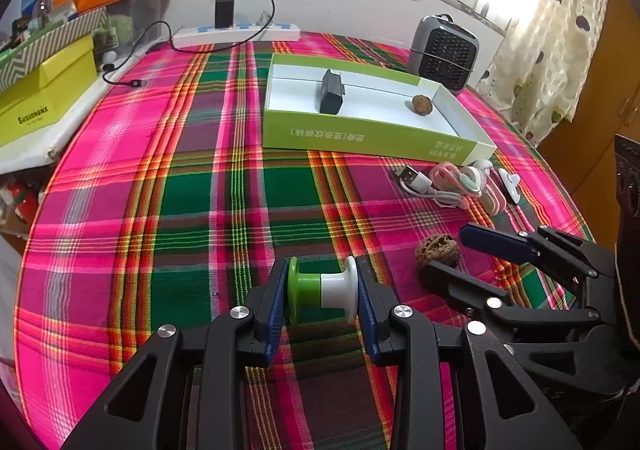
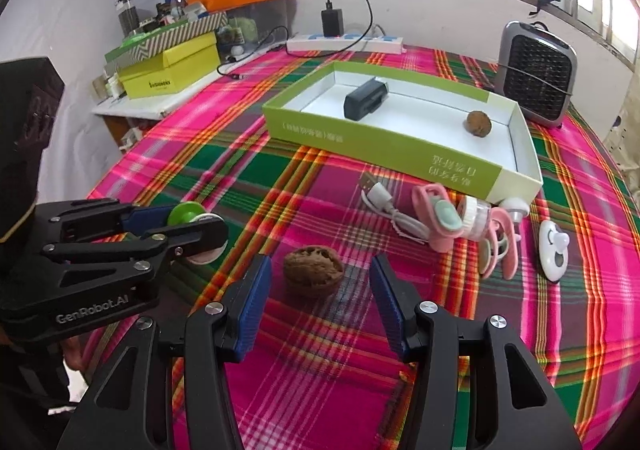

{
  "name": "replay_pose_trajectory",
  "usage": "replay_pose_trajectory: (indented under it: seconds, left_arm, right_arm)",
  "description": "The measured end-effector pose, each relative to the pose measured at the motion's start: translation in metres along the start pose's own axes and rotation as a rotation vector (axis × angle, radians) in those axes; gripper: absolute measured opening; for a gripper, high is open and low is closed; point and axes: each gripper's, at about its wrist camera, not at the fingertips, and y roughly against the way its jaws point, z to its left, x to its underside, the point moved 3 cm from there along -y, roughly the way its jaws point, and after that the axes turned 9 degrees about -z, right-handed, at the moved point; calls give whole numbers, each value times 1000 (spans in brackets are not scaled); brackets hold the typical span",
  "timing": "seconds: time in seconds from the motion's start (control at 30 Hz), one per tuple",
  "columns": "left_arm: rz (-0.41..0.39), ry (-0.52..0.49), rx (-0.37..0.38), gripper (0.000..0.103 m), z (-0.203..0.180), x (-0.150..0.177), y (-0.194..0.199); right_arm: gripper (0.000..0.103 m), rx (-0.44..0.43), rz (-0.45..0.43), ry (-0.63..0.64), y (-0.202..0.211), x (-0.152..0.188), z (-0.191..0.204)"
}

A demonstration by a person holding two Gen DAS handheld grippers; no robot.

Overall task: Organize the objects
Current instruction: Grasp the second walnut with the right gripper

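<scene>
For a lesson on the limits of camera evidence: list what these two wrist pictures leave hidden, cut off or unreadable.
1. Left wrist view: the right gripper lower finger covers the walnut base; contact unclear.
2. Right wrist view: the left gripper finger hides most of the spool.
3. Both views: the green box print is too small to read.
4. Right wrist view: the pink earphones hide part of the white cable.

I am counting two walnuts: one walnut [image 2: 313, 276] on the cloth and one walnut in the box [image 2: 477, 123]; I am seeing one green box [image 2: 384, 148], one black adapter [image 2: 365, 98], one green-white spool [image 1: 323, 289], one white cable [image 2: 390, 206] and two grippers.
</scene>
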Motion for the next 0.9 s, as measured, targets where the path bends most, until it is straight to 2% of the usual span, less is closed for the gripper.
replay_pose_trajectory:
  seconds: [0.3, 0.7, 0.9]
  left_arm:
    - [4, 6, 18, 31, 0, 1, -3]
    - [4, 4, 19, 31, 0, 0, -4]
    - [4, 2, 18, 31, -1, 1, -4]
  right_arm:
    - [52, 11, 31, -12, -8, 3, -1]
    - [52, 35, 23, 5, -10, 2, 0]
    - [39, 39, 18, 17, -10, 2, 2]
